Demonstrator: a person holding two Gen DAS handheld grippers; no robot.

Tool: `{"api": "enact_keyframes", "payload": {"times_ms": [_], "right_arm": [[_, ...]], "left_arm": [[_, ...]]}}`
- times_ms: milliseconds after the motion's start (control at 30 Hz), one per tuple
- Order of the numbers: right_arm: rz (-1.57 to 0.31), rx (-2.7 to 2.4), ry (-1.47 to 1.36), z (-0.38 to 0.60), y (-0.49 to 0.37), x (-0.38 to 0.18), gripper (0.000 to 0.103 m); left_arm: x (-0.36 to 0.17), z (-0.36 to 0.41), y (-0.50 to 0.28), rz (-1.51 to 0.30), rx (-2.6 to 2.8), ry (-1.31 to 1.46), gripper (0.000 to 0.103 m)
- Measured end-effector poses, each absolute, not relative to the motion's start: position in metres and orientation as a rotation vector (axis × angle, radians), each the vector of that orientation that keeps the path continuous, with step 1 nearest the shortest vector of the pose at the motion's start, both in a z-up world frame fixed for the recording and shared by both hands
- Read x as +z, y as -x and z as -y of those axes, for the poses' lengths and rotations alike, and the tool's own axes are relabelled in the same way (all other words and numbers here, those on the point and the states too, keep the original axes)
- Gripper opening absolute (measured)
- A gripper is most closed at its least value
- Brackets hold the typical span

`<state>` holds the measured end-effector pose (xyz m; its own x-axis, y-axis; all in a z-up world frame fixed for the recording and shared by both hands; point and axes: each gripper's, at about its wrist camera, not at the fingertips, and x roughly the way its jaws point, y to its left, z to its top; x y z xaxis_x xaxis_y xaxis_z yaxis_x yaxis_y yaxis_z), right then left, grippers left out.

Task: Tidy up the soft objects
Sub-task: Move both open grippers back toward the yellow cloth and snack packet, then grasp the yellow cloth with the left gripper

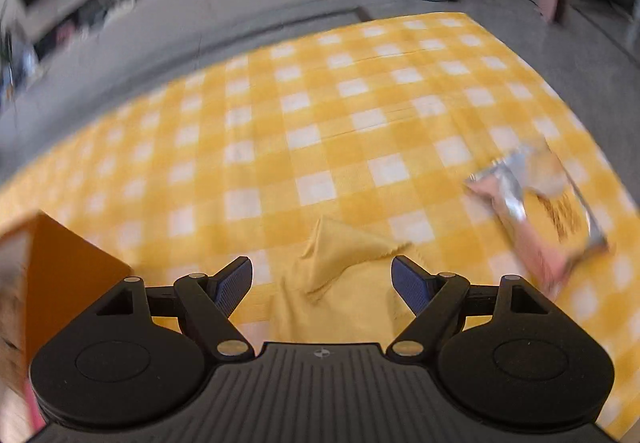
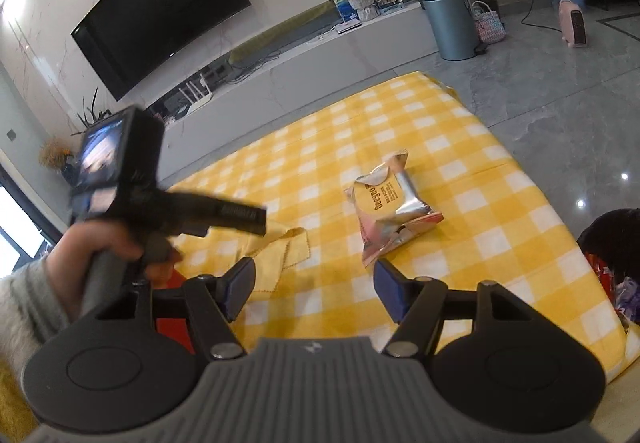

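Note:
A crumpled yellow cloth (image 1: 332, 283) lies on the yellow-and-white checked tablecloth (image 1: 320, 123). My left gripper (image 1: 322, 279) hovers open just above the cloth, a blue pad on either side of it and not pressing. To the right lies a silver and pink wipes packet (image 1: 532, 203), blurred. In the right wrist view that packet (image 2: 390, 211) sits a little beyond my right gripper (image 2: 314, 283), which is open with nothing between its fingers. A hand (image 2: 100, 243) carries the left gripper (image 2: 248, 217) over the cloth (image 2: 280, 251).
An orange box (image 1: 68, 275) stands at the table's near left. A dark bag with colourful items (image 2: 612, 243) sits off the right edge. Beyond the table are a TV (image 2: 160, 7), a grey bin (image 2: 452, 19) and a pink heater (image 2: 574, 23).

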<state>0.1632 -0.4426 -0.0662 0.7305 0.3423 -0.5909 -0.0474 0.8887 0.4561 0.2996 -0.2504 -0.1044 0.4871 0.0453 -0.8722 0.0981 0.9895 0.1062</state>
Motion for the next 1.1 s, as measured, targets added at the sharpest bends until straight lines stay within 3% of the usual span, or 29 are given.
{"api": "enact_keyframes", "payload": {"times_ms": [267,800,900,933,967,1033,1100], "right_arm": [[-0.744,0.223,-0.412,0.438,-0.163,-0.066,0.065],[-0.789,0.177,-0.361,0.435,-0.168,-0.075,0.065],[-0.802,0.169,-0.355,0.434,-0.171,-0.078,0.065],[-0.806,0.166,-0.351,0.434,-0.172,-0.08,0.065],[-0.809,0.164,-0.345,0.434,-0.172,-0.081,0.065],[-0.814,0.161,-0.341,0.434,-0.174,-0.084,0.065],[-0.816,0.165,-0.349,0.435,-0.176,-0.085,0.065]], "left_arm": [[-0.131,0.243,-0.333,-1.218,-0.004,-0.047,0.094],[-0.143,0.24,-0.337,-1.296,-0.018,-0.026,0.098],[-0.139,0.241,-0.349,-1.33,-0.018,-0.012,0.082],[-0.137,0.242,-0.348,-1.336,-0.017,-0.015,0.067],[-0.135,0.243,-0.348,-1.34,-0.025,-0.021,0.058],[-0.132,0.25,-0.342,-1.348,-0.063,-0.066,0.021],[-0.132,0.26,-0.336,-1.352,-0.101,-0.147,0.006]]}}
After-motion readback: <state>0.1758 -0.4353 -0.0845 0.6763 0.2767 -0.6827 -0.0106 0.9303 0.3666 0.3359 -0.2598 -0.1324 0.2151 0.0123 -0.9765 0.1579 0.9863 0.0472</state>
